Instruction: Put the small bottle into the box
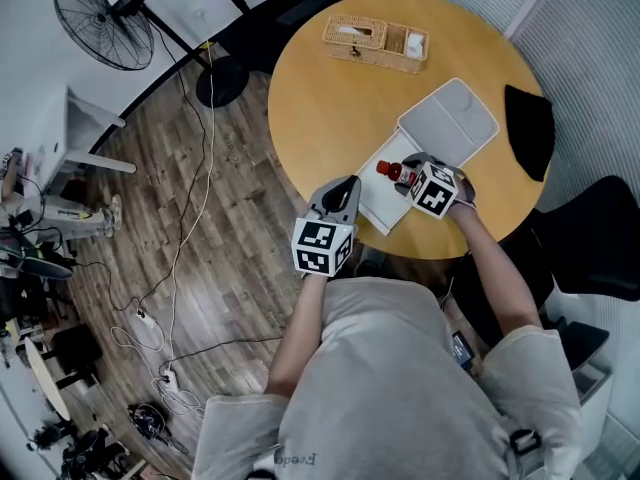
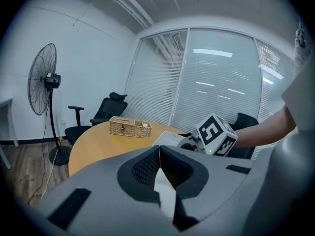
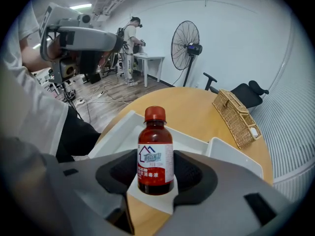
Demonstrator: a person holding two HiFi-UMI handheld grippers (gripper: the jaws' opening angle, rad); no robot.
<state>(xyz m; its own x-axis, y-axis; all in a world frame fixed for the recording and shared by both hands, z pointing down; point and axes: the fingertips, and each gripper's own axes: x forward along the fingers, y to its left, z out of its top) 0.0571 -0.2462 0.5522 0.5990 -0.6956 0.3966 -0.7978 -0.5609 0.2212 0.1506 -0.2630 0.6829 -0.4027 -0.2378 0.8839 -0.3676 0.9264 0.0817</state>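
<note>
Head view, looking steeply down on a round wooden table (image 1: 330, 98): clamped between the jaws of the right gripper (image 1: 408, 176), the small bottle (image 1: 393, 171), brown with a red cap, above the near half of the open white box (image 1: 378, 200) by the table's near edge. Slanted there, long axis running across the picture, cap toward the left and away from the gripper, base back at the jaws. Impossible to tell whether touching the box floor or held just clear of it. Farther in, a second white tray (image 1: 448, 120) lying against the box. In the right gripper view, a different look: bottle (image 3: 155, 154) straight up the picture, cap on top, label facing the camera, pads pressed on either side of its lower body, right gripper (image 3: 155, 175) closed on it. Behind it the box (image 3: 189, 137) with its low white walls, and beyond that a wicker basket (image 3: 238, 117) at the table's far side. Left gripper (image 1: 348, 184) at the table's near edge, just beside the box's corner, apart from the bottle. In the left gripper view, jaws of the left gripper (image 2: 159, 149) brought together tip to tip, holding nothing, with the basket (image 2: 130, 127) past them on the tabletop.
</note>
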